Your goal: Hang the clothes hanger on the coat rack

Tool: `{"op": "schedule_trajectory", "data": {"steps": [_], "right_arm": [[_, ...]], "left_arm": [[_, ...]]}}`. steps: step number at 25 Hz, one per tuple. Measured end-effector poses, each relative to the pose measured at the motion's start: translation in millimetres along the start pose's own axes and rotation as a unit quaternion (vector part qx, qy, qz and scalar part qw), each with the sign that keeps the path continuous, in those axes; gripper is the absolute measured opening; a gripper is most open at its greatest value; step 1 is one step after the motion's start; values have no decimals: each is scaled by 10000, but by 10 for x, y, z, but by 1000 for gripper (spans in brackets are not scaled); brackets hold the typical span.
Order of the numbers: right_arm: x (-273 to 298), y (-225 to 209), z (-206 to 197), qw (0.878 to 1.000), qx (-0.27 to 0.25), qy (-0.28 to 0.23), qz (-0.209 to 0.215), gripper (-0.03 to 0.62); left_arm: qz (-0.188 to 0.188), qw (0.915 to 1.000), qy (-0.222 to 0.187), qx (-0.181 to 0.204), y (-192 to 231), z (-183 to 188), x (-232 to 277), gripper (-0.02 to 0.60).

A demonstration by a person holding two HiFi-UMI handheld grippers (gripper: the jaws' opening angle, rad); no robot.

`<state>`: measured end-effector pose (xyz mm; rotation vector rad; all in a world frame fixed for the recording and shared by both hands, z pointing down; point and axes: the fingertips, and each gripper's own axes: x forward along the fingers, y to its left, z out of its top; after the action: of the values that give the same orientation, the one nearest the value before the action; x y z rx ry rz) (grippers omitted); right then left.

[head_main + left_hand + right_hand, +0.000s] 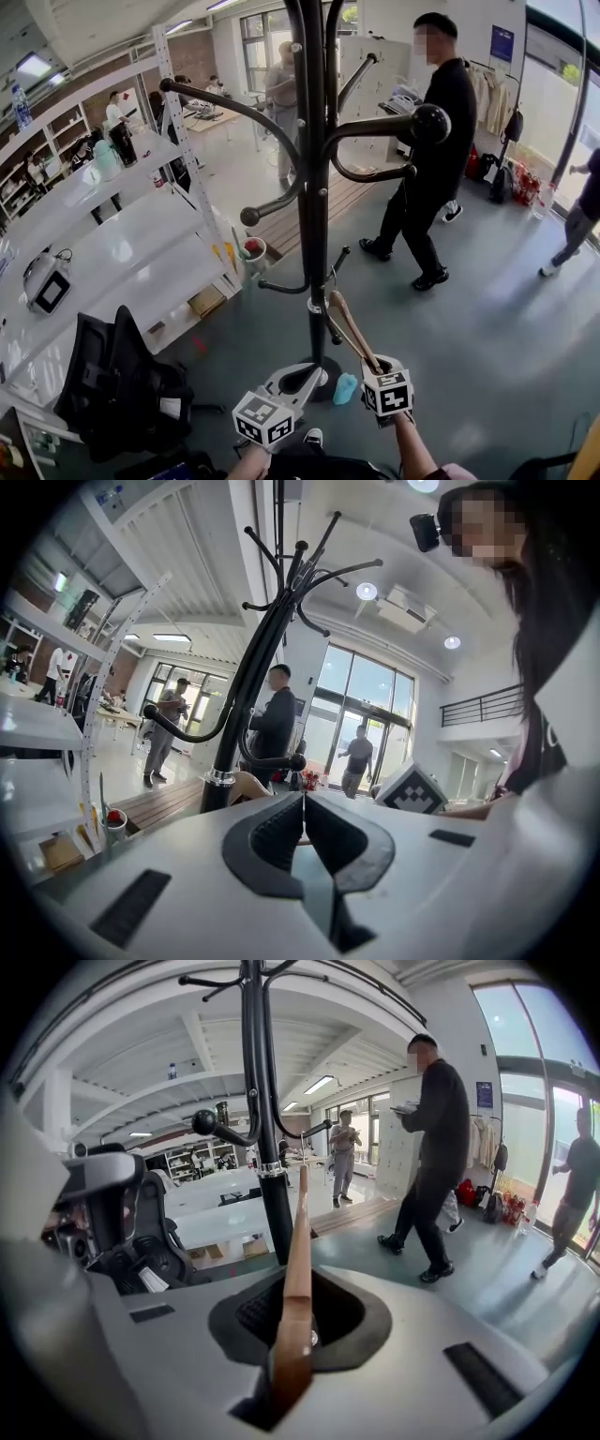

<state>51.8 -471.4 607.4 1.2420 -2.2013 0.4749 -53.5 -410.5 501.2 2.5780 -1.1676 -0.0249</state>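
Observation:
The black coat rack (314, 187) stands straight ahead, its curved arms ending in ball tips. My right gripper (373, 362) is shut on one arm of a wooden clothes hanger (349, 328), which slants up to the pole low down, its hook end by the silver collar. In the right gripper view the hanger (298, 1269) rises from the shut right gripper (298, 1330) beside the rack pole (267, 1129). My left gripper (314, 375) is just left of it near the rack's base. In the left gripper view the left gripper (302, 803) has its jaws together, empty, with the rack (246, 696) ahead.
White shelving (112, 234) runs along the left. A black chair with bags (117, 384) sits at lower left. A person in black (433, 150) walks past on the right, and others stand farther back. A small cup (253, 249) and a light-blue object (345, 387) lie on the floor.

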Motion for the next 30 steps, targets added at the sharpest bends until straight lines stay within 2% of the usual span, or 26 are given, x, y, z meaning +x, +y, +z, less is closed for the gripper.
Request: {"op": "schedule_trajectory", "data": {"steps": [3,6,8,18,22,30], "right_arm": [[12,-24,-49,10000,64,16,-36,49],[-3,-43,-80,9996,276,59,-56,91],[-6,-42,-79,9994,339,28,-55,95],[-235,44,-3,9979,429,-473,73,95],[-400,62,-30,9974,383,-608,11,95],[-866,156,-100,9951,428,-861,209,94]], "left_arm": [[-45,10000,6,-3,-44,3,25,6],[-62,10000,47,-12,-47,-34,17,6],[-37,10000,63,-17,-16,-62,0,6],[60,10000,53,0,-62,-89,-60,6],[8,10000,64,27,-186,-122,-65,6],[-34,9999,65,80,-592,-211,-125,6]]}}
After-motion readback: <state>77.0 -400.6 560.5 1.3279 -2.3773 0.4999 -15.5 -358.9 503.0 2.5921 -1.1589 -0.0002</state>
